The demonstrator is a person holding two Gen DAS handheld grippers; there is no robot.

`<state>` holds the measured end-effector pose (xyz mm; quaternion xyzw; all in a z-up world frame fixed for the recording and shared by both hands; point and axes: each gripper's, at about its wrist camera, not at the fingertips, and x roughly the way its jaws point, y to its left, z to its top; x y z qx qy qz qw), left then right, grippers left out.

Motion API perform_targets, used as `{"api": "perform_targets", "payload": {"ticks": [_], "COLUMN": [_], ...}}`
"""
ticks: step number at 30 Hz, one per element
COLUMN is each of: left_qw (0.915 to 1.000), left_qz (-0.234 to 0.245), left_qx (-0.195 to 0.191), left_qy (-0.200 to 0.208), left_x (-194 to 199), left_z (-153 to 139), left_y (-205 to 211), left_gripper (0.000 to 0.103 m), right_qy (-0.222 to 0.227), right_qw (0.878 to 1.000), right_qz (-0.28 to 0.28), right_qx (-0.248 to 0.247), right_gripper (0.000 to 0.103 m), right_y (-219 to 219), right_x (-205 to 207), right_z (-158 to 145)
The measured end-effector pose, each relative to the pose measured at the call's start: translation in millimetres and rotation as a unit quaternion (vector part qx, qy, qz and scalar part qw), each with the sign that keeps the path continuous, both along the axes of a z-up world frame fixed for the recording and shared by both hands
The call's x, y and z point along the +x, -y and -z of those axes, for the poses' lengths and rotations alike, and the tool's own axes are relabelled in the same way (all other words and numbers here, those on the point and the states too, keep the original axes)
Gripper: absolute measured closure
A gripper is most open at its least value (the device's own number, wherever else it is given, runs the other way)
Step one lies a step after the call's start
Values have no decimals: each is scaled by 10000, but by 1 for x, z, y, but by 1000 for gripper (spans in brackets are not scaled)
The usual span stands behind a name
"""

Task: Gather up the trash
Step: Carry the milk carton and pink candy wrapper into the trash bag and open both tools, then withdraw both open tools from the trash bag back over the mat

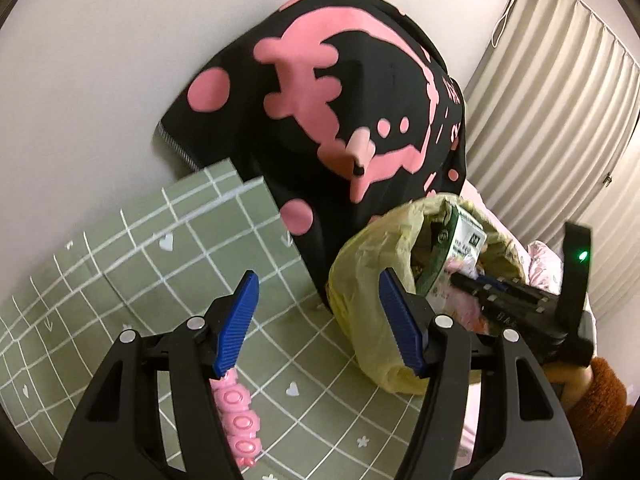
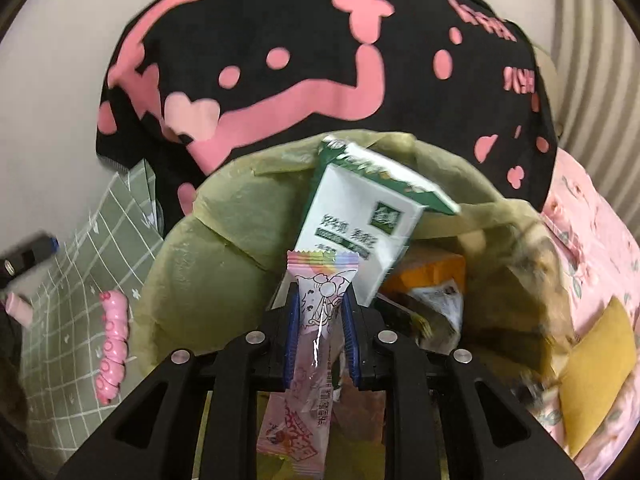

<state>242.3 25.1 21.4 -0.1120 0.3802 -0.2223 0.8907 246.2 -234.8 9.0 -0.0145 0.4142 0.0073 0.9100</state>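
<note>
The trash bag (image 2: pixel 224 216) stands on the mat (image 1: pixel 168 264) before the draped cloth (image 1: pixel 320 92), with a carton (image 2: pixel 360 220) in it, a toy (image 2: pixel 114 336) to its left and bedding (image 2: pixel 592 248) to its right.

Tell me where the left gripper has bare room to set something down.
Bare green mat lies between the wall, the black-and-pink cloth and the pink toy. It is crowded by the trash bag, where the right gripper holds a wrapper.
</note>
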Motion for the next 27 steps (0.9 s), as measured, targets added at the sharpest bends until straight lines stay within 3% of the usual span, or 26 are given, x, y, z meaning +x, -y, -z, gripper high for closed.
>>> {"api": "perform_targets", "payload": {"ticks": [2,3,10,15,18,27], "left_qw": [10000,9999,9986,9928,9879,9743], "left_qz": [7,3,-521,-1172,-1427,-1937], "left_qx": [-34,-67,-64,162,491,898], "left_qy": [-91,-122,-95,165,368,715], "left_x": [-3,-7,-49,-101,-132,-207], "left_z": [6,9,15,7,4,1], "left_y": [-3,-5,-26,-38,-39,-39], "left_gripper": [44,44,44,44,42,28], "right_qy": [90,136,526,765,937,840], "right_qw": [9999,9998,9984,9961,9935,9889], "right_qz": [101,117,114,-262,-556,-1086], "right_qx": [54,73,159,340,338,564], "right_gripper": [66,63,60,60,60,60], "right_y": [4,5,16,12,2,-30], "right_x": [-9,-12,-42,-69,-93,-160], "right_z": [-5,-7,-23,-35,-38,-18]}}
